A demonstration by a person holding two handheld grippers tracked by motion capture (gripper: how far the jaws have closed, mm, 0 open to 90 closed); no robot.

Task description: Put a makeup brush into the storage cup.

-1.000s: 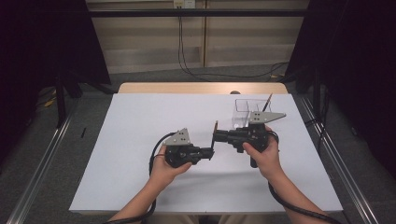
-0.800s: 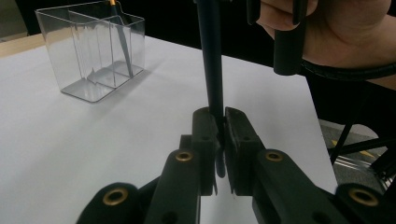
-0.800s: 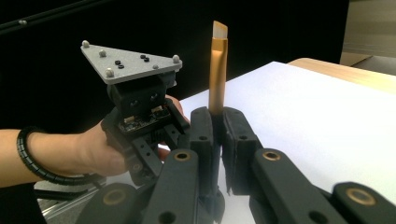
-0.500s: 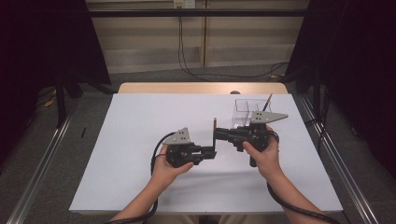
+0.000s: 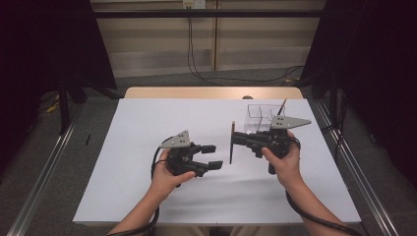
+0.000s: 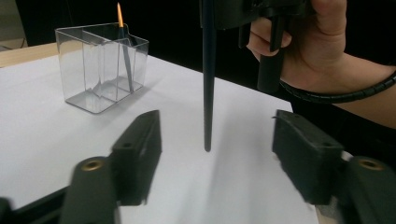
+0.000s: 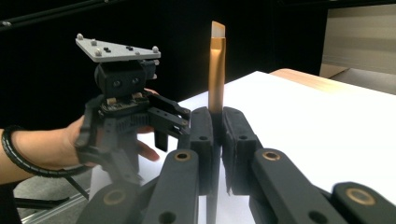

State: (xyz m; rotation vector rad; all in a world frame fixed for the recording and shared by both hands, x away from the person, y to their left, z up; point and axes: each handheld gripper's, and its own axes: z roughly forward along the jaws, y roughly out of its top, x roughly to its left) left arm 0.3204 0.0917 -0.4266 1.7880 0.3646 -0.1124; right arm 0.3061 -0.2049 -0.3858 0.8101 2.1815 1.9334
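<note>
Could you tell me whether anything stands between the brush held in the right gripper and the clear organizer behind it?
Nothing visible does. The right gripper holds the brush upright above bare white table; the clear organizer stands beyond it, and the left gripper is off to the other side.

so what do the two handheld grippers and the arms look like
Both the left gripper and right gripper are black with blocky jaws, brass-coloured pivot pins and a grey three-cornered plate with small screws on top. A black cable trails from each along bare forearms; no sleeves show.
</note>
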